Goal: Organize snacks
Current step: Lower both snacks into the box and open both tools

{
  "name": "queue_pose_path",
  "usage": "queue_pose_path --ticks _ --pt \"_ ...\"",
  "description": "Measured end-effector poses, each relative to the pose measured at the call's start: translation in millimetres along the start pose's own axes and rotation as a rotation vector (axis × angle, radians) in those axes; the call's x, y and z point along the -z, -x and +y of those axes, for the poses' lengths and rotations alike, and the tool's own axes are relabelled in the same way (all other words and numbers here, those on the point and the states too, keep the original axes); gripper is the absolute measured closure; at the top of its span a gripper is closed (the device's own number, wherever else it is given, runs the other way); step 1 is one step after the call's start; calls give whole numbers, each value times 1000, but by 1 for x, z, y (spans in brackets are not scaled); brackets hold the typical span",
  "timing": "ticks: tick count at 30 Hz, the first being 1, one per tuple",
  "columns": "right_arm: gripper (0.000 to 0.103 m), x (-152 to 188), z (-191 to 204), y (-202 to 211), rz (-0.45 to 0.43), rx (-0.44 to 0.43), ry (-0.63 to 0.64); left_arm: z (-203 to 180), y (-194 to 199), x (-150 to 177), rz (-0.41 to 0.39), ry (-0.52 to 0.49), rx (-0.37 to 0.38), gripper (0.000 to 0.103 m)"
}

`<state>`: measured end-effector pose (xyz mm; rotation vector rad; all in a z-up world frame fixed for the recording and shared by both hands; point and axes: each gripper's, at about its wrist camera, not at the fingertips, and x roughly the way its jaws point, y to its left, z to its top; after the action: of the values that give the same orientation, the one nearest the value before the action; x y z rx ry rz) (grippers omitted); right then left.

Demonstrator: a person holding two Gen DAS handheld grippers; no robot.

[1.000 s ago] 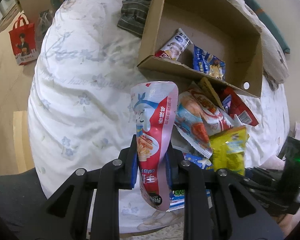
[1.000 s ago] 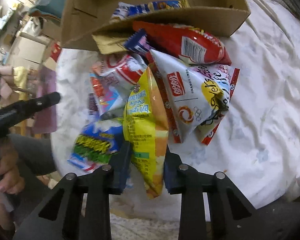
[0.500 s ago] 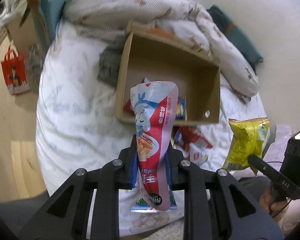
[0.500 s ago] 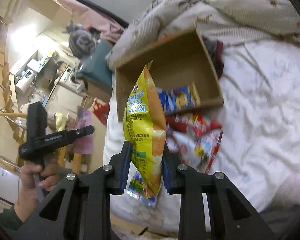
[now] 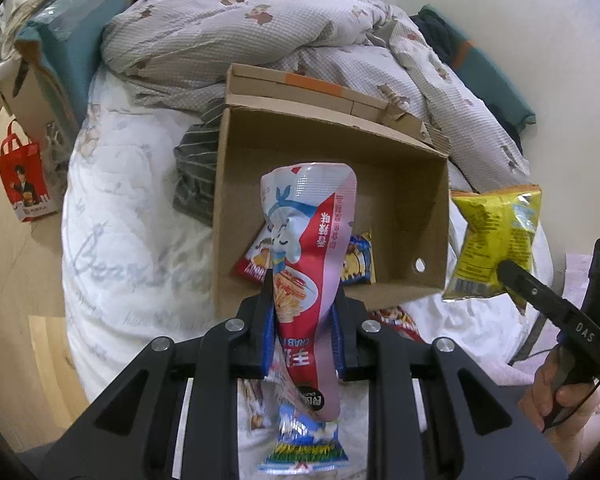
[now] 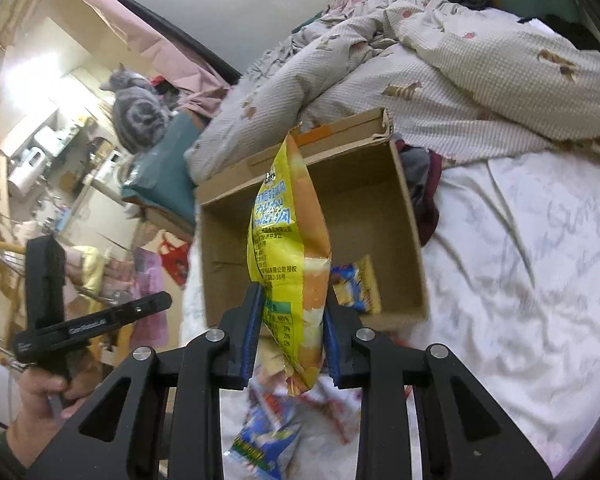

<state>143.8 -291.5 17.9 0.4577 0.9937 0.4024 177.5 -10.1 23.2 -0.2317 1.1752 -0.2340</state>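
Observation:
My left gripper (image 5: pixel 302 332) is shut on a red and white crab snack bag (image 5: pixel 312 248), held upright above the near wall of the open cardboard box (image 5: pixel 436 216). My right gripper (image 6: pixel 288 336) is shut on a yellow snack bag (image 6: pixel 288 240), also raised in front of the box (image 6: pixel 404 216); that bag shows in the left wrist view (image 5: pixel 496 240) to the right of the box. Inside the box lie a blue and yellow packet (image 6: pixel 358 284) and a red packet (image 5: pixel 252 266). Loose packets (image 5: pixel 304 444) lie on the bed below the grippers.
The box sits on a white bed sheet (image 5: pixel 132 248) in front of a crumpled duvet (image 5: pixel 260 28). A striped dark cloth (image 5: pixel 196 176) lies left of the box. A red bag (image 5: pixel 24 176) stands on the floor. A grey cat (image 6: pixel 136 112) sits far left.
Both grippers have risen and pulled back from the snack pile with their bags. The box now appears farther away and seen from above.

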Motion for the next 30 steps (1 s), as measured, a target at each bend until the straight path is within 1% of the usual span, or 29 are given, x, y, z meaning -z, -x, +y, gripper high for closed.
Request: queue_pose_path --ticks 3,5,8,10,12,13,14,16,17,21,27,30 --pt "74 -8 -4 -24 16 46 16 5 -22 -9 5 32 78 84" --pt "74 -10 -10 -36 21 48 12 8 -35 -11 5 33 86 84" --pt "74 -8 -24 -54 33 65 -8 12 -58 -10 14 22 61 84" --pt "74 -3 -33 -64 51 97 -10 15 -70 -8 16 21 34 84" --pt "74 1 -40 -74 73 129 -13 18 -82 -7 40 43 19 83" --pt "74 2 -41 -77 80 140 -14 18 -84 -6 43 44 16 83" --pt "74 2 -42 -81 85 151 -10 17 -86 -5 42 28 -5 83" --pt "74 3 -39 -88 93 194 31 12 -89 -4 32 -12 -65 83" --pt "74 2 -37 -92 97 216 54 10 -90 -4 26 -24 -77 83" --pt "74 0 -34 -104 116 258 95 3 -92 -2 6 -75 -101 81" --pt "74 2 -34 -107 126 303 128 -1 -90 -5 -8 -87 -115 80" --pt "74 2 -34 -109 135 304 130 -3 -90 -5 -22 -105 -134 79"
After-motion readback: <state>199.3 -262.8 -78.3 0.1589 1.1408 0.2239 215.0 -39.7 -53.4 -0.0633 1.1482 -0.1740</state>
